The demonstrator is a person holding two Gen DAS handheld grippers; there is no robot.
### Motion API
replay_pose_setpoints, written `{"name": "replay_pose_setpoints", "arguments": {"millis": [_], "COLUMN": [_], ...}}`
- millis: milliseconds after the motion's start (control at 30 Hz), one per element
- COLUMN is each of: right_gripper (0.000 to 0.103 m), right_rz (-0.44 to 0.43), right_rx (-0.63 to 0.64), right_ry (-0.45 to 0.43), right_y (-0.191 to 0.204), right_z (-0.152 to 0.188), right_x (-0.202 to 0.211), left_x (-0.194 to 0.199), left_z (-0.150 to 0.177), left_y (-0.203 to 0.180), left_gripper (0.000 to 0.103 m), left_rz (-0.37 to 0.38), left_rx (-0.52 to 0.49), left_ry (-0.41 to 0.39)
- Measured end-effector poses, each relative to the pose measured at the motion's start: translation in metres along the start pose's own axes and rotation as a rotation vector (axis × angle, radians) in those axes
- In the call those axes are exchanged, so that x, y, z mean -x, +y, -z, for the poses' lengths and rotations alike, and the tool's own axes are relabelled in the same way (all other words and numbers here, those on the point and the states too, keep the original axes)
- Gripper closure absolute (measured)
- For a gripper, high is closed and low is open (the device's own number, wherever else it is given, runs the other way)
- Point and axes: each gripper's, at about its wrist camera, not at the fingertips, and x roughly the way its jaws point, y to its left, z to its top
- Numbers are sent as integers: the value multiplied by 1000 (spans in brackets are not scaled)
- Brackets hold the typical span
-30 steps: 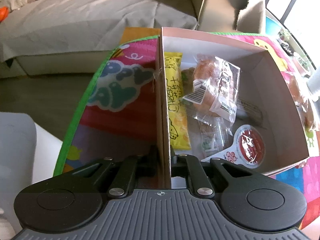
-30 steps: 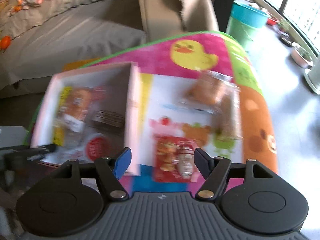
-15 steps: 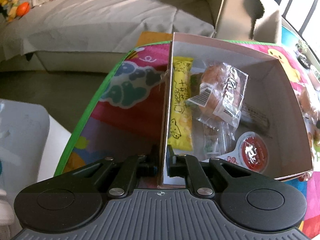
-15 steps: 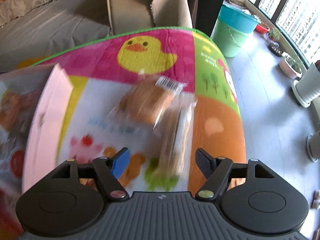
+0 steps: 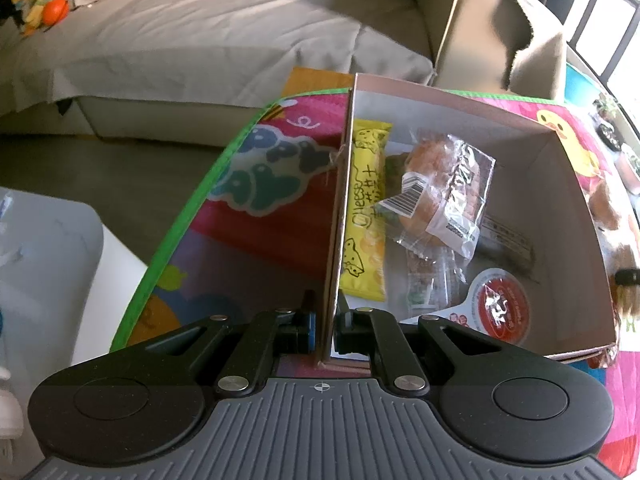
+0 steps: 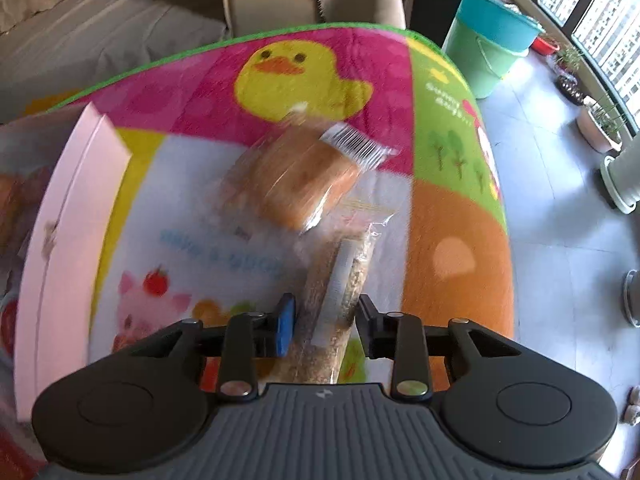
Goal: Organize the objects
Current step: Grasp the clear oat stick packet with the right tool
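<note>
**Box pinned, snack bar nearly gripped**

While our left gripper (image 5: 324, 322) clamps the box (image 5: 340, 216) wall shut, snacks lie inside. Our right gripper (image 6: 326, 320), jaws just closing around the wrapped bar (image 6: 340, 280), might slip on crinkly film.

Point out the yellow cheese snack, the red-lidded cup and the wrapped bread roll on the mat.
yellow cheese snack (image 5: 366, 216): left wrist view, printed front.
red-lidded cup (image 5: 500, 308): left wrist view, lid centre.
wrapped bread roll (image 6: 304, 180): right wrist view, top.
</note>
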Motion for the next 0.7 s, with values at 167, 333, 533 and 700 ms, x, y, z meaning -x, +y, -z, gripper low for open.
{"name": "replay_pose_setpoints", "arguments": {"millis": [167, 333, 533, 700], "right_gripper": [72, 74, 77, 90], "right_rz": [-16, -29, -67, -94], "right_rx": [-37, -120, -181, -216], "right_ry": [48, 117, 207, 273], "right_y": [5, 15, 45, 77], "right_z": [30, 72, 118, 141], "right_x": [15, 35, 71, 101], "left_x": [1, 2, 3, 4], "left_z": [1, 0, -2, -3], "left_y": [-1, -1, 3, 5], "left_gripper": [93, 93, 93, 93], "left_rz": [12, 31, 67, 89], "left_rx": [-27, -48, -79, -95], "left_ry": [-6, -7, 1, 11]}}
